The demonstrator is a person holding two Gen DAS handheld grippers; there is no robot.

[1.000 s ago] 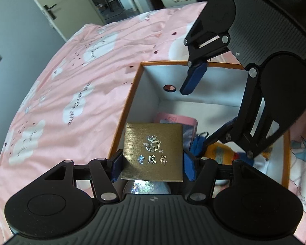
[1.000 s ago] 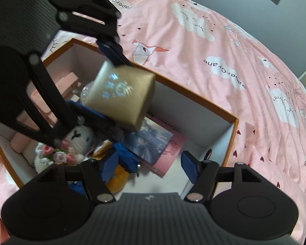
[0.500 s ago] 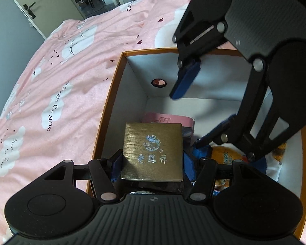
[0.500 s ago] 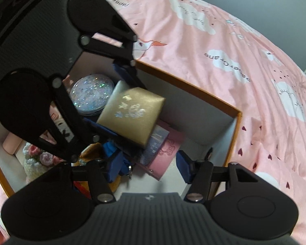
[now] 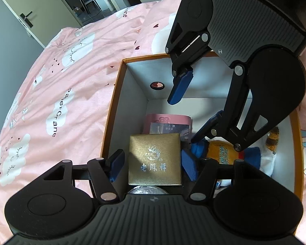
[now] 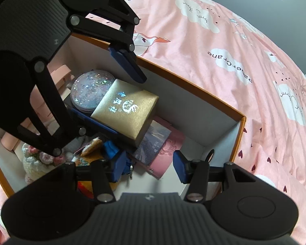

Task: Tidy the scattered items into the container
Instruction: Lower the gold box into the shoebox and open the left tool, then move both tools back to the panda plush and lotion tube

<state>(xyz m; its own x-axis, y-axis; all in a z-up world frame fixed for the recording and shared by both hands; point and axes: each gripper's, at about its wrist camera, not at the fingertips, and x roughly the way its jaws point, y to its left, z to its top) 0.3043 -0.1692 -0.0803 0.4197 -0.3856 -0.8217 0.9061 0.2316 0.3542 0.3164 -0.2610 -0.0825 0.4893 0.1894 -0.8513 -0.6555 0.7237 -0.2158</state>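
Setting: bed under a pink cloud-print quilt (image 5: 57, 94), bearing the orange-rimmed white cardboard container (image 5: 112, 110).

Item: square gold textured gift box (image 5: 154, 159), inside the container, resting partly on a glittery round case (image 6: 89, 89). Our left gripper (image 5: 152, 164) straddles it, pads standing just off its sides, grip apparently let go. Our right gripper (image 6: 148, 168) hangs wide and empty over the container. Beside the box: pink booklet (image 5: 167, 119), orange plush toy (image 5: 220, 150). We judge that withdrawal must clear the right gripper overhead.

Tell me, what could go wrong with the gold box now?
The left gripper is open, and the gold box seems to rest tilted on the glittery disc and the booklets, so it may slide or tip. The right gripper hangs open close by inside the orange container; the two could bump.
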